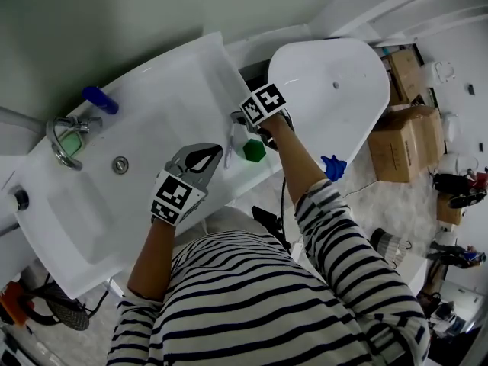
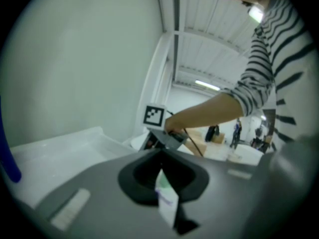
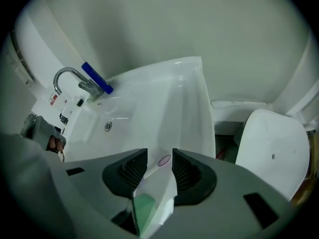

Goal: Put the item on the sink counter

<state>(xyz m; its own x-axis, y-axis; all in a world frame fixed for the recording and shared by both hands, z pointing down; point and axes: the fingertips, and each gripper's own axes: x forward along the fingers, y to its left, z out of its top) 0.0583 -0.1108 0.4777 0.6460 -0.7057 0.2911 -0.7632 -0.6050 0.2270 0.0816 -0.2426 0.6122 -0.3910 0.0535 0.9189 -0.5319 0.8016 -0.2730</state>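
Note:
My right gripper (image 3: 159,166) hangs over the right end of the white sink (image 3: 164,98) and is shut on a white tube with a green cap (image 3: 149,198). The cap end lies near the camera, and the thin end reaches out between the ribbed pads. From the head view, the green cap (image 1: 254,150) shows just below that gripper (image 1: 255,132). My left gripper (image 1: 217,152) hovers beside it over the sink's front edge. It is shut on a flat white packet with purple print (image 2: 165,198), which stands upright between its dark jaws (image 2: 160,158).
A chrome faucet (image 1: 65,139) with a blue-handled thing (image 1: 101,100) next to it stands at the sink's left end, and the drain (image 1: 120,165) lies in the basin. A white toilet lid (image 1: 328,75) is right of the sink. Cardboard boxes (image 1: 404,139) stand on the floor.

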